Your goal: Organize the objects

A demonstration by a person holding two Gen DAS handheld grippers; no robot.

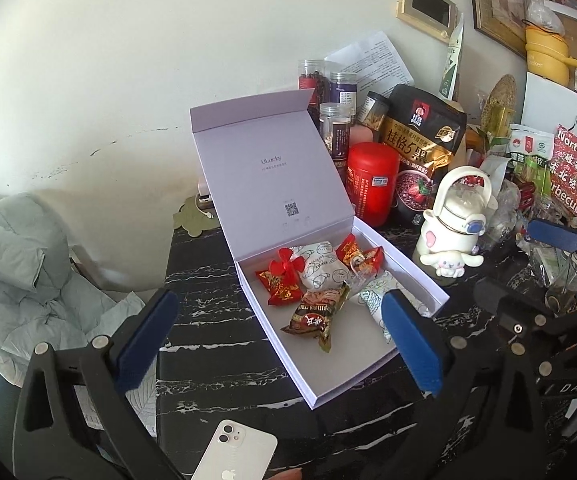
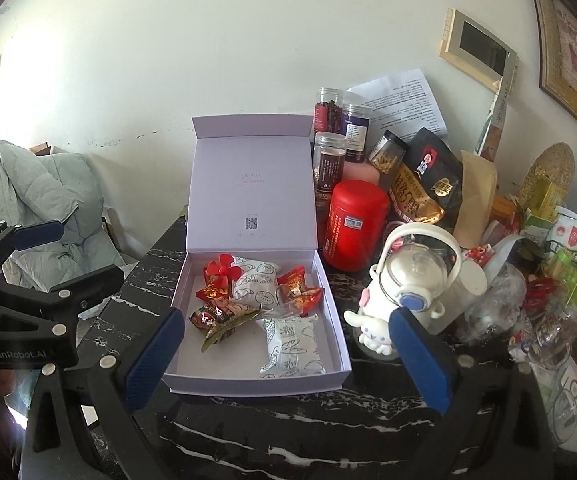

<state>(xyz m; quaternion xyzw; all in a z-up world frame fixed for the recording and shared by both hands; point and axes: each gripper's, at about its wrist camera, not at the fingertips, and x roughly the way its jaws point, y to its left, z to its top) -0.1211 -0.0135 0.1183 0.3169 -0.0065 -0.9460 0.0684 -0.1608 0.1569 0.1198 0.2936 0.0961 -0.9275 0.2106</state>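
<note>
Pale lilac gift box [image 2: 330,372] sits on the dark marbled surface [image 2: 288,432], hinged lid [image 2: 248,184] standing upright at the back, a QR mark printed on its inner face. Inside, snacks lie loose toward the far half of the tray: a red foil packet with a red paper flower [image 2: 218,276] in the far left corner, a white printed pastry wrapper [image 2: 254,282] beside it, two more red foil sweets [image 2: 300,288] on the right, a brown-and-green wrapped snack [image 2: 220,320] at the left middle, and a second white printed wrapper [image 2: 290,344] near the front right. A bit of clear film lies between the red sweets and the front wrapper. Near part of the tray is bare. Left gripper [image 1: 276,340] hovers over the near edge of the box with its blue pads wide apart and nothing between them; right gripper [image 2: 288,356] likewise spread wide, empty, framing the box front. Right of the box: a red canister [image 2: 354,224] with lid on, clear jars [image 2: 330,160] behind it holding dried goods, a black-and-gold pouch [image 2: 424,184], and a white cartoon-dog bottle [image 2: 404,296] with loop handle, just beside the box. Further right, a crowded heap of bags and clear plastic. A white phone [image 1: 236,452] lies face down at the near edge in the left view. A pale green padded jacket [image 2: 44,200] is heaped off the left side.
</note>
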